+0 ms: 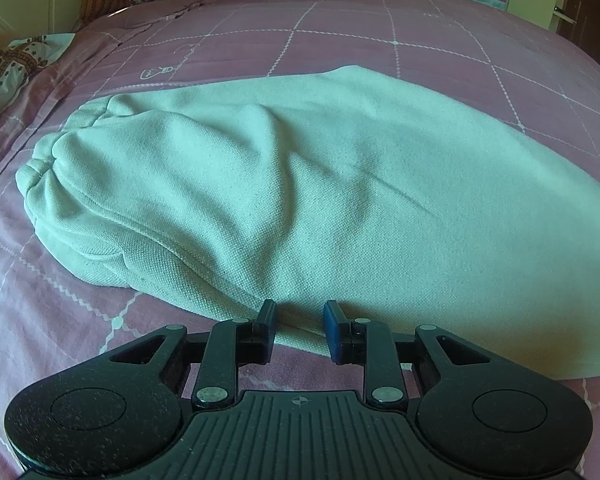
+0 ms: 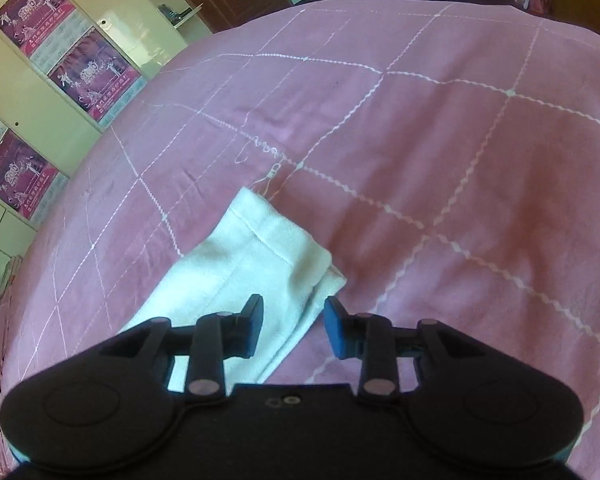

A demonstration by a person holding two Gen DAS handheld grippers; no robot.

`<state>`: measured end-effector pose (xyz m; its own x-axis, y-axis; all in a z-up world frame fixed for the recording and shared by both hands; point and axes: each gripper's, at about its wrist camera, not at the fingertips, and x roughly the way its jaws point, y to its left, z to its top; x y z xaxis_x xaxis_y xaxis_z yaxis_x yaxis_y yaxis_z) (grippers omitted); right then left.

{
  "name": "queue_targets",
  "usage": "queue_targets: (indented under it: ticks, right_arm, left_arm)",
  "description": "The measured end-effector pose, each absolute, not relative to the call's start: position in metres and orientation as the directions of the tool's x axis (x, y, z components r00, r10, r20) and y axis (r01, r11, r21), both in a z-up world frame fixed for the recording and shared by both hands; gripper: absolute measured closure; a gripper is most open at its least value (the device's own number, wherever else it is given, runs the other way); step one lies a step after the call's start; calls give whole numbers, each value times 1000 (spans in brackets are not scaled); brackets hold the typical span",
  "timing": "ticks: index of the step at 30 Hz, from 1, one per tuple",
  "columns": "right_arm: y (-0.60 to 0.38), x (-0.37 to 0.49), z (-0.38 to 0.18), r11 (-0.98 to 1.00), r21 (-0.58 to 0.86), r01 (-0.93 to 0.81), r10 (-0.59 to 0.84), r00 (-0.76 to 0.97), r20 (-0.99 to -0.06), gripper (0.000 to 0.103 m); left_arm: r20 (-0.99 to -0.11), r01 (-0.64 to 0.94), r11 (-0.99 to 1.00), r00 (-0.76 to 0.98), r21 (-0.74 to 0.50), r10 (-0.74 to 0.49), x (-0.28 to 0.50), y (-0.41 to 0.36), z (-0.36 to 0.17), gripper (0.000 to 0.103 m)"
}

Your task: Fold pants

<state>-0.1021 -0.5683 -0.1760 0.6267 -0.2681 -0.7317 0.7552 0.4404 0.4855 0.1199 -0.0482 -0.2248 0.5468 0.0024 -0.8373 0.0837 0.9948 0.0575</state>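
I see the pale mint knitted cotton pants (image 1: 300, 184) lying lengthwise on the pink quilted bedspread (image 1: 380, 32) with white stitched diamonds; my left gripper (image 1: 300, 326) is spread wide, fingers straddling the near fabric edge, grasping nothing; my right gripper (image 2: 294, 326) is likewise released, hovering over the leg cuffs (image 2: 268, 248).

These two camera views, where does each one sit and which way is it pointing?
Left wrist view: sits on the left hand-held gripper, looking forward over the waist end of the pale pants; its open fingers straddle the near fabric edge.
Right wrist view: sits on the right hand-held gripper, looking down at the pants' leg cuffs; its fingers are open above them.
Shared: the same pants and the pink quilted bedspread.
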Motion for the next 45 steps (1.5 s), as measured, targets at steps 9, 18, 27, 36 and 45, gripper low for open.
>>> queue_targets:
  ticks: [9,18,27,36,45]
  right_arm:
    - [-559,-96,-176,424,538,729,-238,662,-710,86]
    - [-572,-86,-197,375,604,703,-158,690,-706,77]
    - [-571,-76,-209,363,664,654,-126,740,-660,81]
    - [-542,-28,-104,548,694,467,-219,881,-419,99]
    - [-557,-55,-174,520,475,710,-351,685,-639,99]
  left_arm:
    - [-840,70,996,543,47,1,121,-47,-225,76]
    - [-839,71,996,544,51,4,121,-47,-225,75]
    - [-839,75,996,545,55,5,120,-48,-225,75]
    - [-828,54,997,561,56,16,118,-49,-224,74]
    - [-814,54,994,580,90,42,113,-53,-225,66]
